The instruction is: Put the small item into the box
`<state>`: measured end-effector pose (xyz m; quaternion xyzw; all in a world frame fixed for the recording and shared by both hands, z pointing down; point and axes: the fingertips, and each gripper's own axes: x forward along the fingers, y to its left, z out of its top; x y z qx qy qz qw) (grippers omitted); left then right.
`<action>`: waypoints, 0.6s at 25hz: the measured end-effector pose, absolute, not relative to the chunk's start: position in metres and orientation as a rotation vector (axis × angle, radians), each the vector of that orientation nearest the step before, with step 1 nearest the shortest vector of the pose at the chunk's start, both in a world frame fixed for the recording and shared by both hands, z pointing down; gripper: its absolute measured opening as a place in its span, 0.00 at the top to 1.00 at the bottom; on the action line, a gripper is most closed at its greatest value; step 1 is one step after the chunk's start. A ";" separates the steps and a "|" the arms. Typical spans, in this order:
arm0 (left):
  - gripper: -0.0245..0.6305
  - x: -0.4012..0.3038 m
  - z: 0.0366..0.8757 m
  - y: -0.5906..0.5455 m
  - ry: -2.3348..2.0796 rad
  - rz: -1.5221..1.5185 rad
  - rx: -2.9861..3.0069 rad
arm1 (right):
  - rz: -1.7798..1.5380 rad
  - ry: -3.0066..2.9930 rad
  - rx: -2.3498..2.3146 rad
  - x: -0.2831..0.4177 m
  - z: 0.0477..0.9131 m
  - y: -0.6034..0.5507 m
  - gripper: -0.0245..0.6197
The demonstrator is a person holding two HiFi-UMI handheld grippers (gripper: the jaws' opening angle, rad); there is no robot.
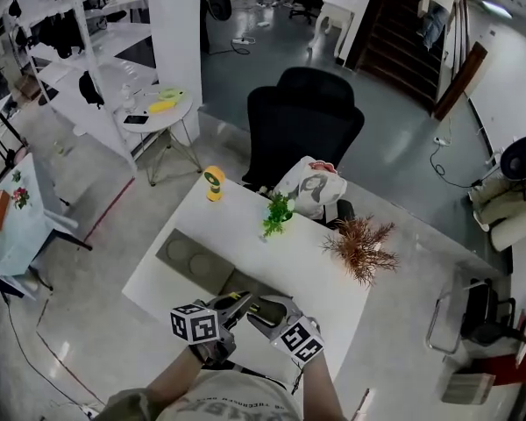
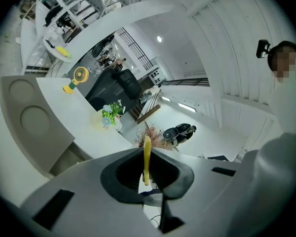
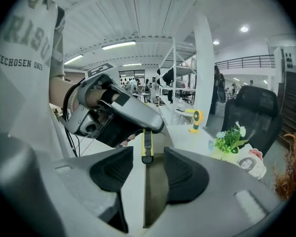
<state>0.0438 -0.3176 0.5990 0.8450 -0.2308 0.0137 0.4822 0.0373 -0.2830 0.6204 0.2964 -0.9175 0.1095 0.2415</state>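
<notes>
A small, thin yellow-and-black item [image 3: 147,146] hangs from my left gripper [image 3: 138,125], which is shut on its upper end. In the left gripper view the item [image 2: 146,158] shows edge-on as a yellow strip pinched between the dark pads. My right gripper [image 3: 153,169] faces it with its jaws apart. The item's lower end sits in the gap and touches neither pad. In the head view both grippers meet over the table's near edge, left gripper [image 1: 244,303] and right gripper [image 1: 261,316]. The grey box [image 1: 191,261], with two round recesses, lies just beyond them on the white table [image 1: 324,279].
On the table's far side stand a yellow toy fan [image 1: 214,183], a small green potted plant [image 1: 277,213] and a dried brown plant [image 1: 361,248]. A black office chair [image 1: 305,121] with a printed bag [image 1: 313,189] on it stands behind the table.
</notes>
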 end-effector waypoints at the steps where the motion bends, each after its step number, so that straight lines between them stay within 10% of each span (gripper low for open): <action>1: 0.92 0.045 0.600 -0.318 -0.555 0.036 2.057 | 0.304 -2.507 0.814 0.038 0.621 -0.283 0.66; 15: 0.92 0.047 0.606 -0.322 -0.499 0.036 2.026 | 0.360 -2.489 0.843 0.039 0.625 -0.285 0.87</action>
